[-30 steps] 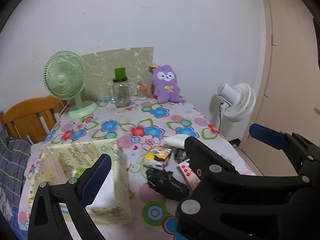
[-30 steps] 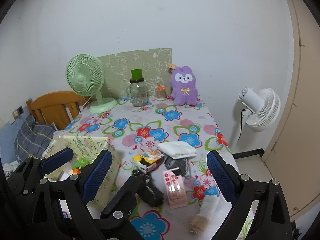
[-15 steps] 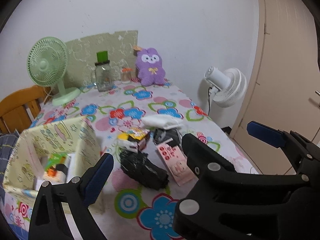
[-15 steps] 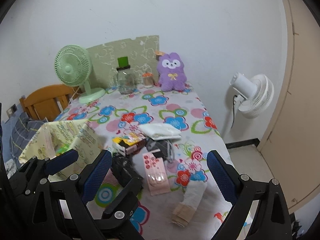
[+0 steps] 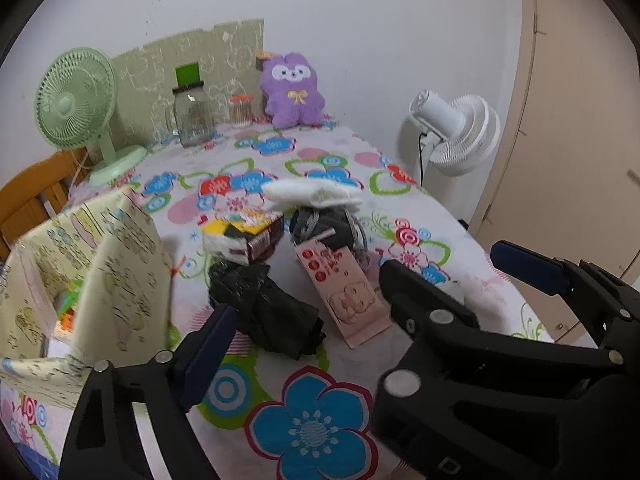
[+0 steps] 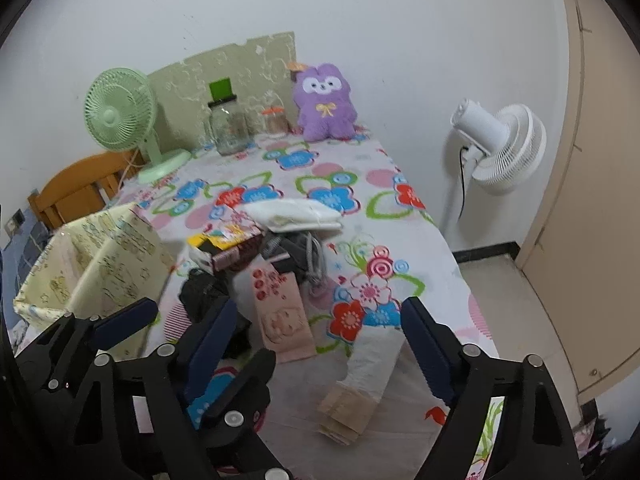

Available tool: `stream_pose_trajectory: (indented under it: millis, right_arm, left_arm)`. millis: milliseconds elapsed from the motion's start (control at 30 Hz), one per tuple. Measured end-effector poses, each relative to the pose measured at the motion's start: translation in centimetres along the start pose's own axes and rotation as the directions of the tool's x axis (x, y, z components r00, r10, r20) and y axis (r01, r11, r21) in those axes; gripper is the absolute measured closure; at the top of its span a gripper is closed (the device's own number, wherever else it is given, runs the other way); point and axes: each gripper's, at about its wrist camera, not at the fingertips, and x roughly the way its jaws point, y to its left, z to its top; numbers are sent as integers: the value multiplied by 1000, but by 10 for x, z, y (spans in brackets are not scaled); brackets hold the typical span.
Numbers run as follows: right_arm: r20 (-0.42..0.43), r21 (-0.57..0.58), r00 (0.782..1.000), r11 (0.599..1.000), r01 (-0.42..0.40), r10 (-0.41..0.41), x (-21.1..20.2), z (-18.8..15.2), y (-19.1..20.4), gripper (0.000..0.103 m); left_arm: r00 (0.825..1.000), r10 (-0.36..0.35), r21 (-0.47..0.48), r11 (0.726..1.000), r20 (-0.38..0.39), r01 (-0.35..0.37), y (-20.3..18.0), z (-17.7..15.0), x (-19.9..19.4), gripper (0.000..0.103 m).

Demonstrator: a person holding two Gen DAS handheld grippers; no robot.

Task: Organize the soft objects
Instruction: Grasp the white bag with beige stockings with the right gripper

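A yellow patterned fabric bin (image 5: 112, 264) (image 6: 100, 256) stands at the table's left. Right of it lie a crumpled black cloth (image 5: 268, 308) (image 6: 200, 292), a pink printed pack (image 5: 344, 288) (image 6: 280, 312), a small box (image 5: 244, 236), a dark corded bundle (image 5: 328, 224) and a folded white cloth (image 5: 312, 196) (image 6: 296, 214). A white-and-tan sock (image 6: 368, 368) lies near the front edge. My left gripper (image 5: 320, 320) hovers over the black cloth and pink pack; my right gripper (image 6: 319, 306) hovers over the pack and sock. Both jaws are closing, pressing on nothing.
A purple plush (image 5: 294, 92), a glass jar (image 5: 192, 116) and a green desk fan (image 5: 76, 100) stand along the back wall. A white floor fan (image 6: 500, 148) and a door are beyond the table's right edge. A wooden chair (image 6: 76, 188) is at the left.
Both grippers have sunk toward the table and tipped further down, so the pile looks closer. Both pairs of jaws have narrowed a little. Nothing on the table has moved.
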Motion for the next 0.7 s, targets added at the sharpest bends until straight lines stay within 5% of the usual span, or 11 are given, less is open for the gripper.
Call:
stream_pose_trajectory:
  millis: [467, 667, 700]
  right_arm:
    - [-134, 58, 991, 998, 36, -28, 39, -22, -24, 40]
    - [-185, 67, 983, 997, 28, -16, 50, -32, -27, 60]
    - [-183, 44, 983, 998, 38, -30, 50, -32, -24, 70]
  left_arm:
    - [994, 56, 15, 998, -92, -55, -9, -17, 31, 19]
    - [989, 65, 22, 998, -136, -62, -10, -25, 41, 20]
    - [989, 68, 27, 998, -135, -65, -11, -25, 41, 20]
